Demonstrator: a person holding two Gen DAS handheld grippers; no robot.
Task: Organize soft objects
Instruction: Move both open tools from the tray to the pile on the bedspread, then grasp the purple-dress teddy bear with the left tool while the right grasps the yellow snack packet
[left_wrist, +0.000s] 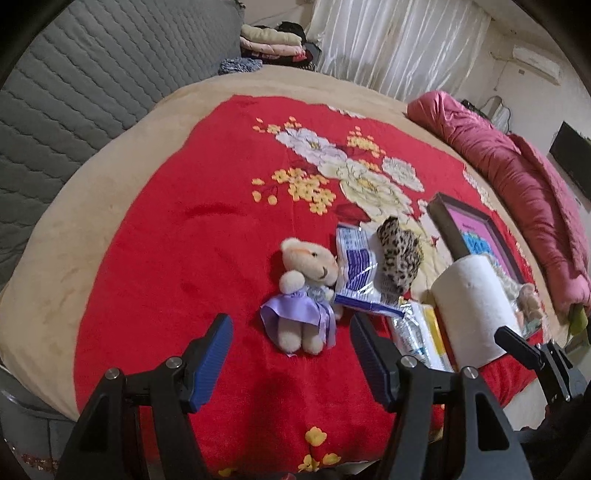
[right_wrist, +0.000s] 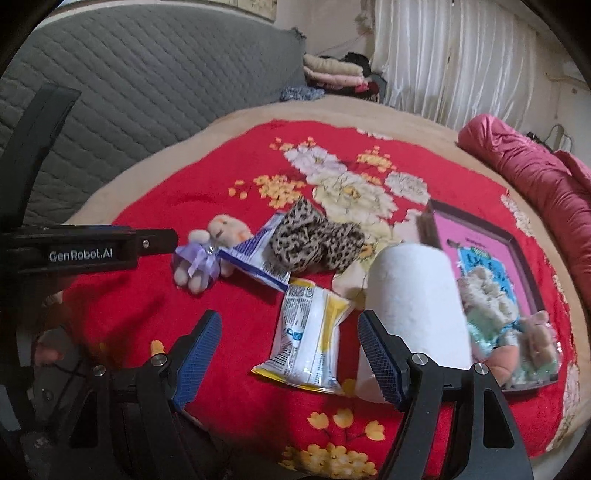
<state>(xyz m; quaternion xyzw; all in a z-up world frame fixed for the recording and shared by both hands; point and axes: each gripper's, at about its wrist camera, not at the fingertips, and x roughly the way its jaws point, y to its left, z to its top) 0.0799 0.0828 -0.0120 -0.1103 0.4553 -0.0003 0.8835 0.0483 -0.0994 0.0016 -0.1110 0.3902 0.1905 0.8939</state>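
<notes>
Both grippers gape wide and empty over the red floral blanket (left_wrist: 184, 240). The left gripper (left_wrist: 291, 360) hangs near the teddy bear (left_wrist: 304, 291); the right gripper (right_wrist: 288, 356) hangs over a yellow-and-white snack packet (right_wrist: 310, 339).

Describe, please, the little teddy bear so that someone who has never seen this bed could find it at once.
Start from the red flowered blanket that covers the bed. Near its middle lies a cluster of packets and soft things, and the teddy bear lies at the cluster's end away from the white paper roll, touching a blue and white packet. It alone has a face and wears a lilac satin dress.
</notes>
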